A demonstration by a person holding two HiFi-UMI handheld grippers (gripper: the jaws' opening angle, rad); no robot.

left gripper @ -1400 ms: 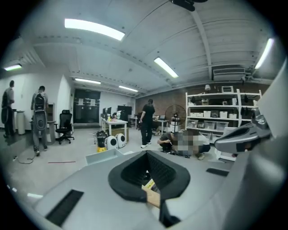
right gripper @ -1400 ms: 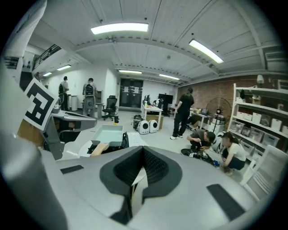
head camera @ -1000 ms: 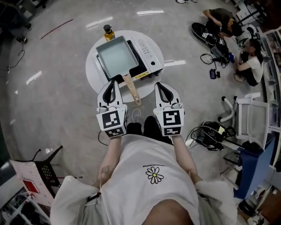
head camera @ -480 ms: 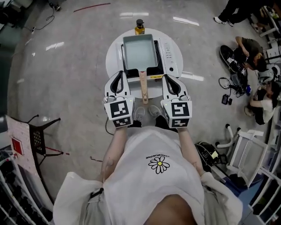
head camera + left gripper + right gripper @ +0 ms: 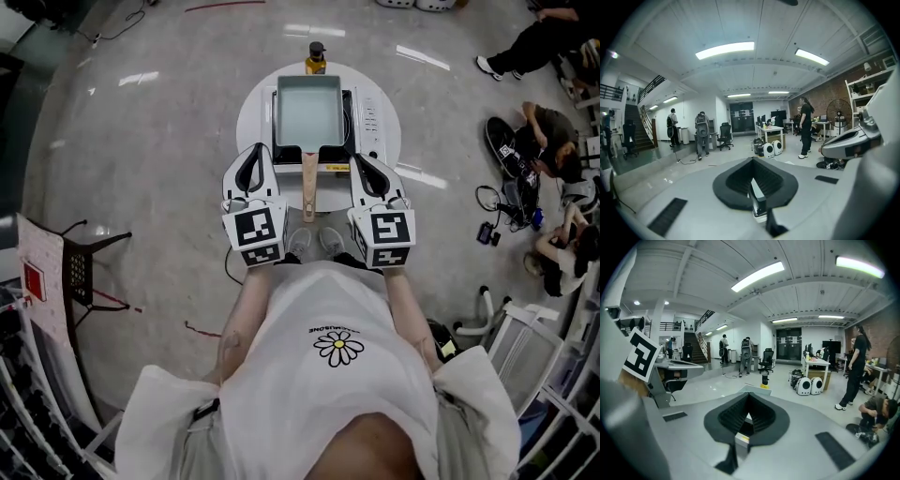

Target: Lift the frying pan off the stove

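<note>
The rectangular frying pan [image 5: 308, 111], pale blue inside, sits on a white portable stove [image 5: 370, 122] on a round white table [image 5: 251, 112]. Its wooden handle [image 5: 307, 193] points toward me. My left gripper [image 5: 255, 150] is held left of the handle and my right gripper [image 5: 357, 159] right of it. Both are shut with nothing between the jaws, and neither touches the pan. In the left gripper view the jaws [image 5: 752, 164] meet at their tips. The right gripper view shows shut jaws [image 5: 749, 397], with the pan's edge [image 5: 754, 389] just beyond.
A yellow-capped bottle [image 5: 316, 57] stands at the table's far edge. People sit and stand at the right [image 5: 548, 131], among cables on the floor. A black stool [image 5: 80, 267] is at the left, white racks [image 5: 520, 347] at lower right.
The table and pan have come to the middle of the head view, with the handle now pointing straight at me. Both grippers have risen a little and flank the handle.
</note>
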